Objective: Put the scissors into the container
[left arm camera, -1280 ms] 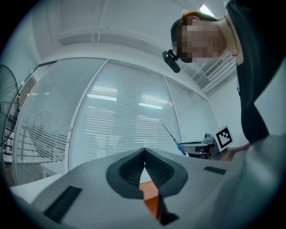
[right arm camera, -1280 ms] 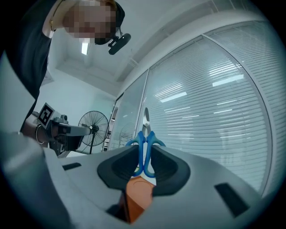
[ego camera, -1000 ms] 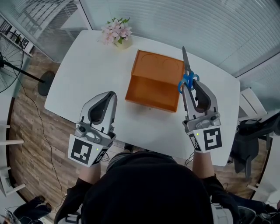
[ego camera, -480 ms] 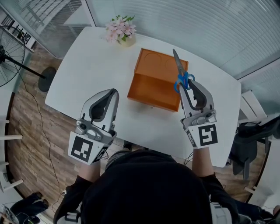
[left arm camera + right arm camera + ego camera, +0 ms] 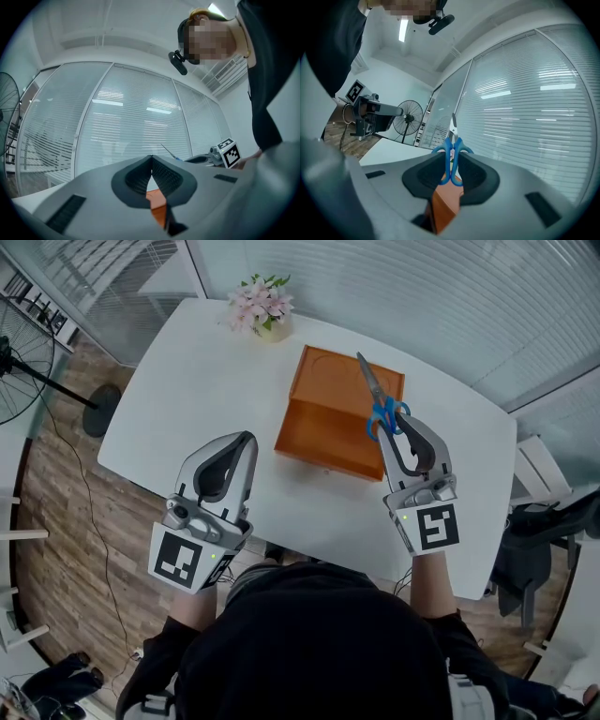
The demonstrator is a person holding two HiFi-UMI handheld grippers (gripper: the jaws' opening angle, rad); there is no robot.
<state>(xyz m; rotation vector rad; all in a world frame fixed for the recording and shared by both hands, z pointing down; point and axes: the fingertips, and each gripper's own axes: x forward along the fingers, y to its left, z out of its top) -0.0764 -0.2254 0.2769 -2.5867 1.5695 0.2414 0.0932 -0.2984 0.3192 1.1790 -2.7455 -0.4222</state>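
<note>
Blue-handled scissors (image 5: 375,395), steel blades apparently closed, in right claw (image 5: 398,425)

My right tongs (image 5: 452,174) clamp the blue scissors (image 5: 449,158) by the handles, blades pointing away; an orange container (image 5: 443,206) shows beyond.

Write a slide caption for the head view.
Right tool holds blue-handled scissors, blades over the orange container; left tool hangs shut over the white table.

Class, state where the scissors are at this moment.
In the head view the scissors are right of centre, clamped by their blue handles in the right gripper, blades over the right side of the orange container.
</note>
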